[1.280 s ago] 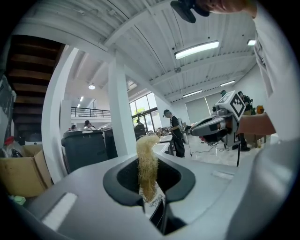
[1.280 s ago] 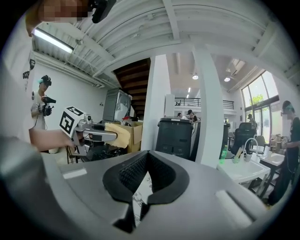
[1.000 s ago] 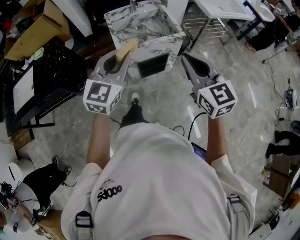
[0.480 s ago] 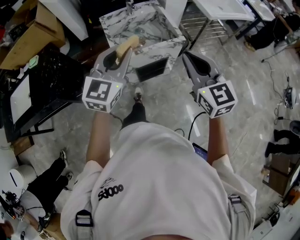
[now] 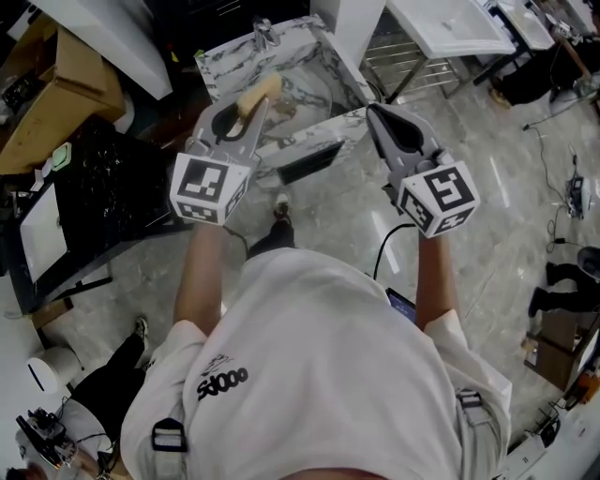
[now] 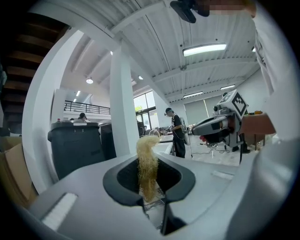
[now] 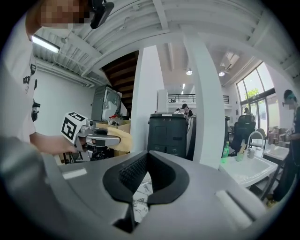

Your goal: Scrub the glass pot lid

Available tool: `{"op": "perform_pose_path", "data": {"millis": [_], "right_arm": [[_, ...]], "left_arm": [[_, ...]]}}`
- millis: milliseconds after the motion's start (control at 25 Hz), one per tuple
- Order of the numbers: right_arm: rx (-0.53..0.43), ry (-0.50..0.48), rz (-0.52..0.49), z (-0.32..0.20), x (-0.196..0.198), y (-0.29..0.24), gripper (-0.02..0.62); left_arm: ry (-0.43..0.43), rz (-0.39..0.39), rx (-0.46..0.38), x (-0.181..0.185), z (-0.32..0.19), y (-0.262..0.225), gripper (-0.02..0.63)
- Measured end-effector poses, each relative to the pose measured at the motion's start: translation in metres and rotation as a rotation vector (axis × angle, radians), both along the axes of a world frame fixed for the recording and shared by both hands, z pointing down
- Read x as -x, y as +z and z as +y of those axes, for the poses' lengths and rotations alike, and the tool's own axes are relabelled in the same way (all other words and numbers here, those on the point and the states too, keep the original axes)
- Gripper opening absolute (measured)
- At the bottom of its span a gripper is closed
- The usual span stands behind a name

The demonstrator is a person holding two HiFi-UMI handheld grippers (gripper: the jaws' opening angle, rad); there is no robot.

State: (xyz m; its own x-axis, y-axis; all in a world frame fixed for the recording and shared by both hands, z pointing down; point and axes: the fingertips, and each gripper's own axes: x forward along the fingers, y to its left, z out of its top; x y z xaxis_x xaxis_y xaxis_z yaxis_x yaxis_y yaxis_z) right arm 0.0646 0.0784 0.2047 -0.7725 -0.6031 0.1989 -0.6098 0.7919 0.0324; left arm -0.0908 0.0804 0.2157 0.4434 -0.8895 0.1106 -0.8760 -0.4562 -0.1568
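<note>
My left gripper (image 5: 249,105) is shut on a yellow scrub sponge (image 5: 258,94), held at chest height over the floor. In the left gripper view the sponge (image 6: 147,161) stands up between the jaws of the left gripper (image 6: 149,158). My right gripper (image 5: 374,113) is level with it, shut, with nothing between its jaws. In its own view the right gripper (image 7: 147,155) has its jaws meeting at the tip. Ahead of both is a marble counter with a sink (image 5: 330,62). I cannot make out a glass pot lid for certain.
A faucet (image 5: 262,28) stands at the counter's far side. A black rack (image 5: 103,187) and a cardboard box (image 5: 56,94) are to the left. A white table over a wire rack (image 5: 422,42) is at the upper right. A cable (image 5: 384,248) lies on the floor.
The person has stepped forward, so the counter and floor have shifted and turned below. Both grippers keep the same pose, with the sponge still held in the left one.
</note>
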Motion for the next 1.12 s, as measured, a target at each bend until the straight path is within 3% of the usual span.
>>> {"op": "perform_pose_path", "data": {"millis": [600, 1120], "right_arm": [[0.079, 0.08, 0.006, -0.106, 0.047, 0.009, 0.003], [0.136, 0.131, 0.048, -0.162, 0.077, 0.054, 0.003]], "left_arm": [[0.059, 0.022, 0.071, 0.049, -0.106, 0.024, 0.054], [0.083, -0.045, 0.172, 0.084, -0.154, 0.083, 0.055]]}}
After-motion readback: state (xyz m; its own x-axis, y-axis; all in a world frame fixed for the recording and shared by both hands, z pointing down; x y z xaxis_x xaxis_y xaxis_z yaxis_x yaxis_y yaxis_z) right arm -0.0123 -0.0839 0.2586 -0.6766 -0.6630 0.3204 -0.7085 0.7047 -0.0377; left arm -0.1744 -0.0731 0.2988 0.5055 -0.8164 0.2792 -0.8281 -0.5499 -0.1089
